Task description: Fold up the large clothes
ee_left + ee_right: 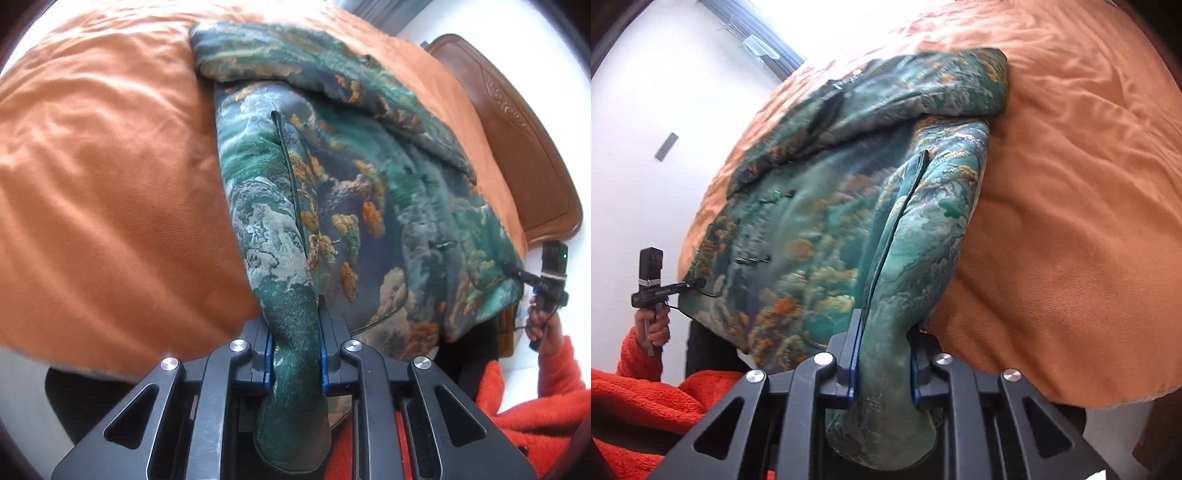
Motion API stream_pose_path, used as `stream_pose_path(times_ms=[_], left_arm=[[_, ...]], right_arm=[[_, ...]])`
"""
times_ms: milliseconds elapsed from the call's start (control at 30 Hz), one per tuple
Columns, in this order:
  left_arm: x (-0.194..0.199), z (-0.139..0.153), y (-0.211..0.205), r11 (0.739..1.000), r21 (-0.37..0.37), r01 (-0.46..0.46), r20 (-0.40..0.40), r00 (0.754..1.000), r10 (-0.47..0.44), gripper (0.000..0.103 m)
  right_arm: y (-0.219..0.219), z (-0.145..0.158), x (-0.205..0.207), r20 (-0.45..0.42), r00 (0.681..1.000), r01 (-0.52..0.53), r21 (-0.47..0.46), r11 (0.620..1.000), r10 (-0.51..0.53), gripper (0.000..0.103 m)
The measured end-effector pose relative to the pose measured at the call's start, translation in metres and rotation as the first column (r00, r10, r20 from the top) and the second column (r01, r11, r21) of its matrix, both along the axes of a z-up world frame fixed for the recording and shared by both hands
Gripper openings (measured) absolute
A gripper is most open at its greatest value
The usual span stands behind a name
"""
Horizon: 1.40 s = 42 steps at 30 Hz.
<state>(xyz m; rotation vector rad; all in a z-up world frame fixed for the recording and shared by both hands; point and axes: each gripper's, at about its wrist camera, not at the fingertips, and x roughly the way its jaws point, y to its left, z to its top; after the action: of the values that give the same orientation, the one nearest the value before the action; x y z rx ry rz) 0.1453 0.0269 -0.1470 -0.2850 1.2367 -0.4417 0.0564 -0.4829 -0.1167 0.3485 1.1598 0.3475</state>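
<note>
One green patterned jacket (369, 192) lies on one orange bedspread (110, 184). Two grippers are in use: the left gripper (295, 354) and the right gripper (882, 365), each with two fingers, both clamped on jacket cloth. One wooden headboard (524, 140) shows. Two red fleece sleeves appear, one sleeve (546, 398) in each view

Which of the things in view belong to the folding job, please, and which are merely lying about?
Belong to the job:
- green patterned jacket, on the bed
- left hand-held gripper, shut on the jacket's hem
- right hand-held gripper, shut on the hem too

Merely there:
- orange bedspread
- wooden headboard
- person's red fleece sleeve
</note>
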Motion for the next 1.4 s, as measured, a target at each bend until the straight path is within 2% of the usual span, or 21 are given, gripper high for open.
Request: stream_pose_path(times_ms=[133, 267, 367, 433, 500, 567, 667, 767, 833, 1000, 1067, 1200, 1333, 1400], left_arm=[[-0.016, 0.006, 0.011, 1.0, -0.013, 0.0, 0.001, 1.0, 0.0, 0.016], [-0.041, 0.001, 0.027, 0.998, -0.045, -0.036, -0.041, 0.999, 0.034, 0.016], [-0.049, 0.009, 0.044, 0.985, -0.143, -0.095, -0.065, 0.994, 0.086, 0.016], [-0.043, 0.026, 0.056, 0.962, -0.238, -0.135, -0.058, 0.991, 0.124, 0.016], [-0.027, 0.049, 0.064, 0.94, -0.305, -0.155, -0.03, 0.988, 0.153, 0.016], [-0.007, 0.071, 0.066, 0.928, -0.337, -0.161, -0.004, 0.986, 0.17, 0.016], [0.038, 0.099, 0.069, 0.908, -0.374, -0.191, -0.003, 0.979, 0.205, 0.016], [0.089, 0.118, 0.067, 0.903, -0.373, -0.213, 0.008, 0.973, 0.232, 0.016], [0.127, 0.123, 0.065, 0.903, -0.366, -0.225, 0.008, 0.97, 0.245, 0.016], [0.198, 0.105, 0.052, 0.901, -0.339, -0.272, -0.031, 0.96, 0.278, 0.017], [0.224, 0.091, 0.048, 0.897, -0.329, -0.295, -0.063, 0.955, 0.291, 0.017], [0.257, 0.059, 0.044, 0.897, -0.294, -0.329, -0.116, 0.944, 0.308, 0.022], [0.273, 0.03, 0.049, 0.865, -0.315, -0.391, -0.205, 0.918, 0.341, 0.03], [0.28, 0.019, 0.051, 0.846, -0.337, -0.413, -0.248, 0.906, 0.344, 0.044]], right_arm=[[0.003, 0.011, -0.011, 0.013, 1.0, 0.008, 0.048, 0.999, -0.009, 0.019], [-0.001, 0.012, -0.033, -0.01, 1.0, 0.03, 0.112, 0.993, -0.029, 0.019], [-0.008, 0.012, -0.045, -0.036, 0.997, 0.075, 0.218, 0.973, -0.069, 0.018], [-0.017, 0.018, -0.049, -0.033, 0.995, 0.101, 0.308, 0.946, -0.096, 0.018], [-0.024, 0.029, -0.042, -0.01, 0.992, 0.12, 0.378, 0.918, -0.126, 0.018], [-0.034, 0.044, -0.027, 0.017, 0.988, 0.131, 0.447, 0.885, -0.155, 0.018], [-0.047, 0.065, 0.017, 0.065, 0.98, 0.129, 0.501, 0.855, -0.186, 0.018], [-0.057, 0.077, 0.066, 0.105, 0.971, 0.132, 0.513, 0.848, -0.214, 0.018], [-0.058, 0.079, 0.1, 0.102, 0.965, 0.151, 0.539, 0.829, -0.242, 0.018], [-0.081, 0.069, 0.175, 0.064, 0.946, 0.233, 0.548, 0.803, -0.318, 0.018], [-0.087, 0.056, 0.207, 0.03, 0.94, 0.269, 0.543, 0.796, -0.339, 0.018], [-0.089, 0.021, 0.236, -0.034, 0.931, 0.322, 0.543, 0.775, -0.362, 0.018], [-0.1, -0.021, 0.255, -0.142, 0.9, 0.411, 0.593, 0.693, -0.412, 0.022], [-0.104, -0.04, 0.258, -0.205, 0.877, 0.461, 0.608, 0.646, -0.434, 0.03]])
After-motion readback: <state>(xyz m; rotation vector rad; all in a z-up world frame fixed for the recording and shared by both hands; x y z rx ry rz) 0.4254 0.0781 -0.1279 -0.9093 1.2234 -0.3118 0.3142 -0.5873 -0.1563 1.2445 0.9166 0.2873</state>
